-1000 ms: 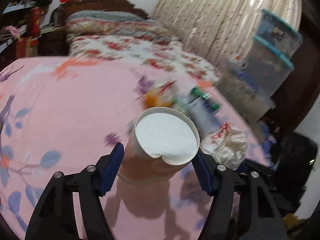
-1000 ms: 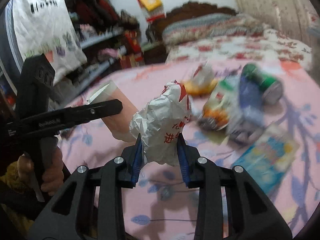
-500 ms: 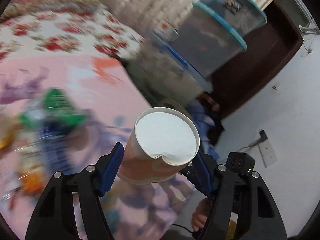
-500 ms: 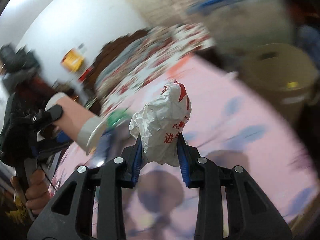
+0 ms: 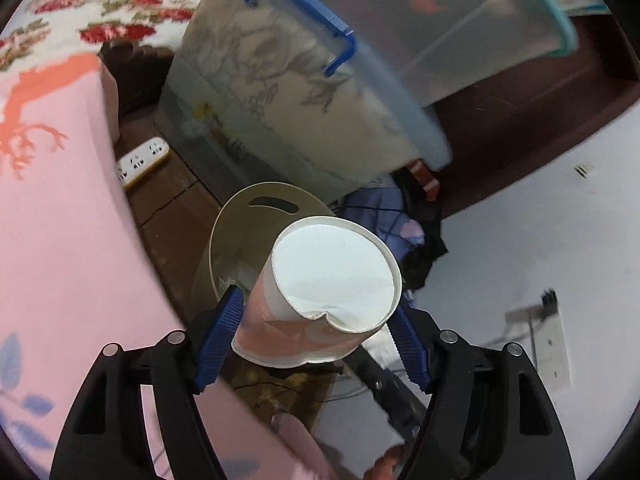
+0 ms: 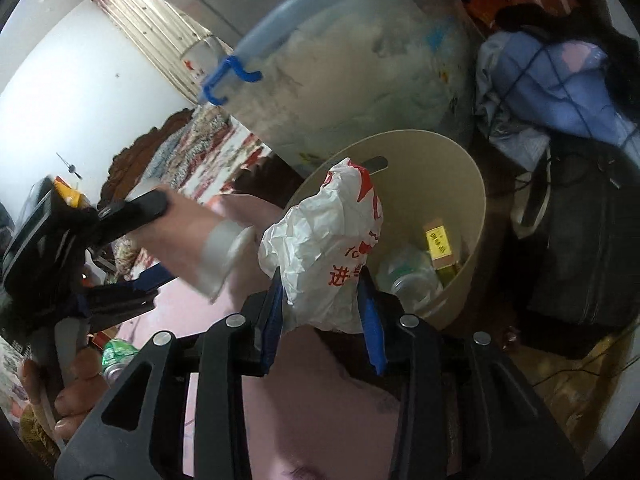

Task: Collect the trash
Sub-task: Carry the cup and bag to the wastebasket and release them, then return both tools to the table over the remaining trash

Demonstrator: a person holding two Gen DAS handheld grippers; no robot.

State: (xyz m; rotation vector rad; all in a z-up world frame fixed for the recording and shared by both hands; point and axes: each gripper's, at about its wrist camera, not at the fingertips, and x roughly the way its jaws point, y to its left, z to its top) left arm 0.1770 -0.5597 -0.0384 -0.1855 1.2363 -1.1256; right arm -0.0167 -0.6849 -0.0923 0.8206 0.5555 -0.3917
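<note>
Left gripper (image 5: 312,340) clenched on a paper cup (image 5: 320,300), rim dented, held above the beige trash bin (image 5: 240,232) beside the pink bed (image 5: 60,220). Right gripper (image 6: 322,304) clamped around a crumpled white wrapper (image 6: 324,240) just over the bin's rim. Inside the bin: a plastic bottle (image 6: 408,276) and a yellow-labelled box (image 6: 440,244). Behind it, clear storage tubs (image 6: 360,68).

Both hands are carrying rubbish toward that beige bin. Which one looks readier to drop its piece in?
Probably the right. The right gripper holds the crumpled wrapper in front of the bin's open mouth; the left gripper's paper cup sits beside it, nearer the bed.
</note>
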